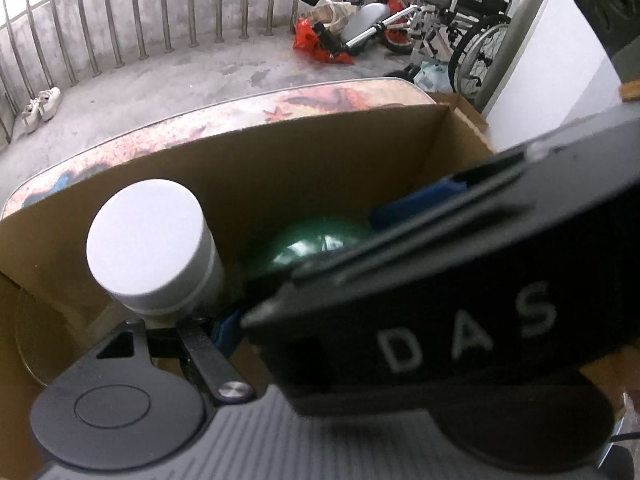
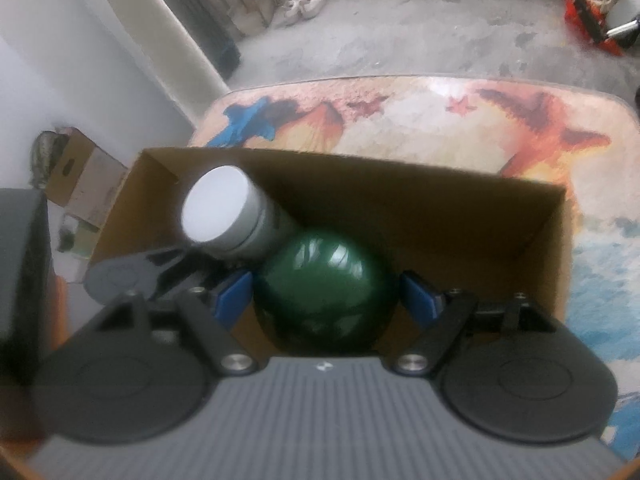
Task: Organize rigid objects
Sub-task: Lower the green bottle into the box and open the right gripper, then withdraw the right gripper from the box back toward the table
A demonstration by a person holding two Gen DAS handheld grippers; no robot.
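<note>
Both grippers are reaching down into the cardboard box [image 2: 420,196], which is sitting on the patterned table [image 2: 520,128]; everything below is placed relative to that box.

Right gripper [image 2: 326,296]: jaws are straddling the green rounded object [image 2: 324,280], blue pads [image 2: 236,296] flanking it at its widest part. They look touching or just beside it; blur is hiding whether they are pressing, so I cannot tell grip from release. The object is sitting low inside the box at the near wall. My read: it is being set down in there, wide part between the jaws because that is the only stable hold on a round body.

Left gripper [image 1: 340,256]: its right half is blocked by the right gripper's body, so I cannot tell how its jaws are standing. The white-capped bottle [image 1: 148,244] is standing just ahead of it in the box's left part, tilting toward the left wall, just beside the green object.

View differences: the right wrist view is showing the whole box interior, both pads and the bottle-object contact zone. The left wrist view is giving the bottle cap close up plus the railing [image 1: 120,20], wheelchair [image 1: 460,12] and shoes [image 1: 42,108] beyond the box.
</note>
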